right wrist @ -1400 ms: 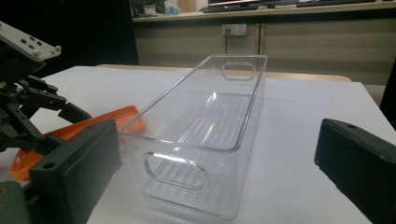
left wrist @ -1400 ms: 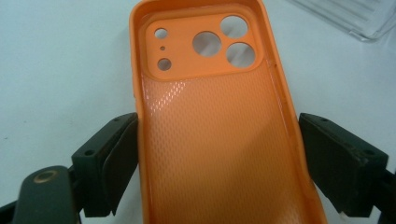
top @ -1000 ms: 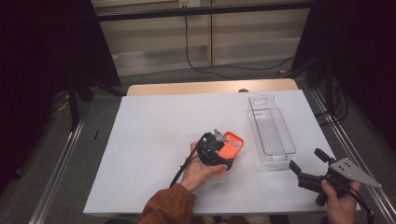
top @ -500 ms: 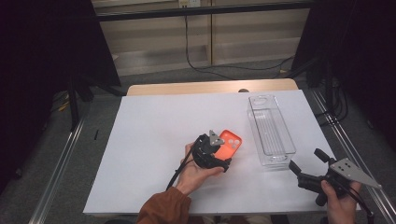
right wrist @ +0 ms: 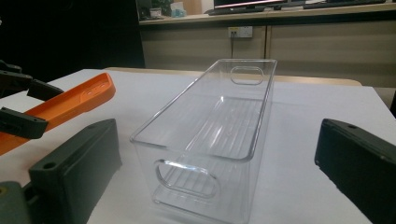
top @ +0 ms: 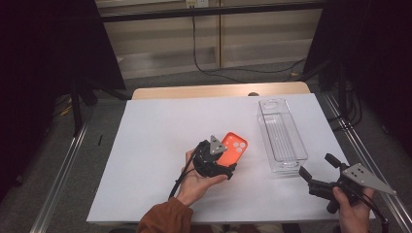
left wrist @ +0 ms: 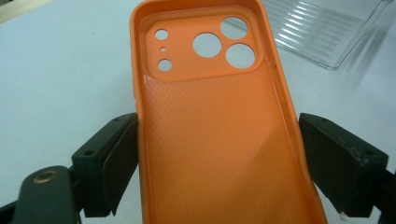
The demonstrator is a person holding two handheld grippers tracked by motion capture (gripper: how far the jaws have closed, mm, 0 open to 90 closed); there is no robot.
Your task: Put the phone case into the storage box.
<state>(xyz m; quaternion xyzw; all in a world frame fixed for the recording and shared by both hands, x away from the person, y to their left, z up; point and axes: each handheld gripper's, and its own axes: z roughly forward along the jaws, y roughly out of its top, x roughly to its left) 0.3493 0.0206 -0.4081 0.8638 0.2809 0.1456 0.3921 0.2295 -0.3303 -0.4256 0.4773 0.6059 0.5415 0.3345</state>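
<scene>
An orange phone case (top: 234,144) hangs tilted just above the white table, its inner side and camera holes facing up (left wrist: 215,121). My left gripper (top: 223,156) is shut on its long sides, one pad on each edge (left wrist: 217,122). From the right gripper view the case (right wrist: 70,105) slopes up off the table between the left gripper's black jaws. A clear plastic bin (top: 265,131) stands upright at the right, with nothing inside. My right gripper (top: 317,165) rests near the front right corner, open, pointing at the bin's near end (right wrist: 205,140).
A white sheet (top: 145,145) covers the table, with a wooden strip (top: 194,91) along its far edge. Metal rails (top: 63,174) run down both sides. The bin's corner (left wrist: 322,32) lies just beyond the case. Dark stands and cables sit behind the table.
The left hand has shifted a little and risen with the orange case, which now tilts more. The right gripper has kept still.
</scene>
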